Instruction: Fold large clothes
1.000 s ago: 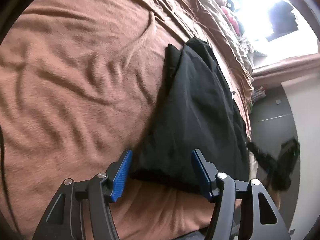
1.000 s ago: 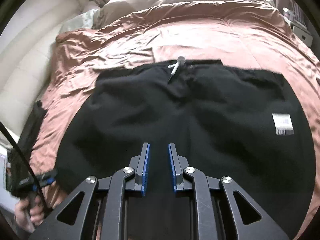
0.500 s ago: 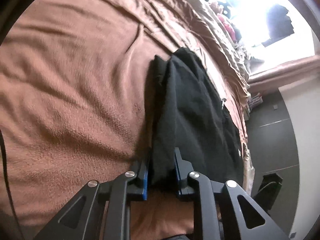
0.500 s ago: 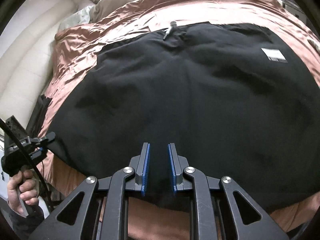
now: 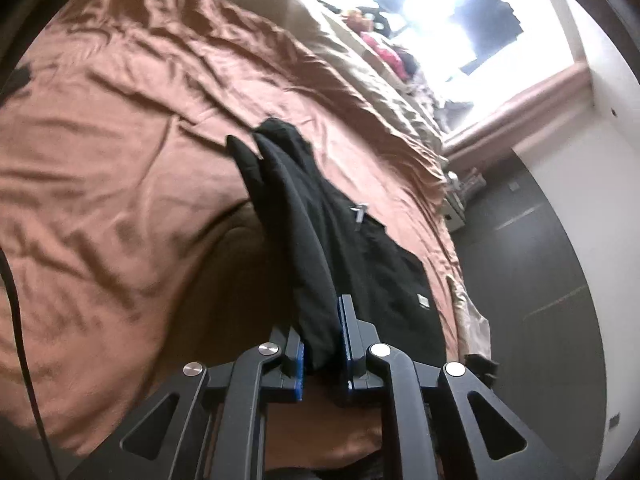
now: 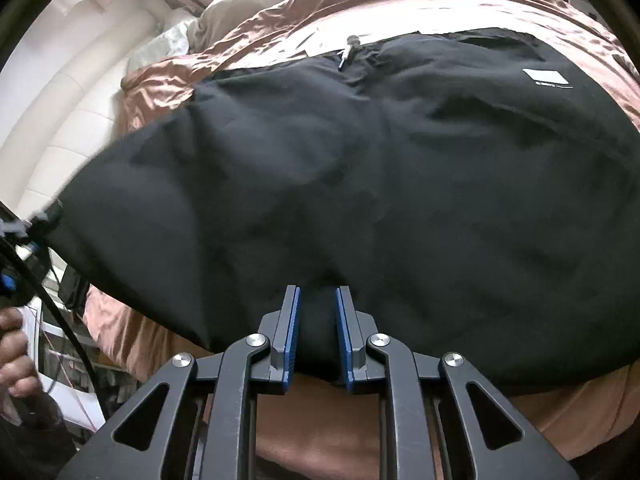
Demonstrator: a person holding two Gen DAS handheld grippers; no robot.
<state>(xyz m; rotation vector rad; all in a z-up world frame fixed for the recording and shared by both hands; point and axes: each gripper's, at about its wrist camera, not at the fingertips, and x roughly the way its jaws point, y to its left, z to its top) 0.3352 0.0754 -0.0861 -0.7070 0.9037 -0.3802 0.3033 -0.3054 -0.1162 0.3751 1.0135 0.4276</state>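
A large black garment, trousers with a drawstring at the waistband and a white label, lies on a brown bed cover. My right gripper is shut on its near edge and holds it raised off the bed. My left gripper is shut on the garment's left corner and lifts it, so the cloth hangs in a ridge above the cover. The drawstring and label show there too.
A pale duvet and pillows lie at the head of the bed by a padded headboard. A bright window and dark floor lie beyond the bed's far side. The person's hand shows at the left.
My left gripper closed on the garment's corner and lifted it. My right gripper, shut all along, raised the near edge, and the cloth now fills more of its view.
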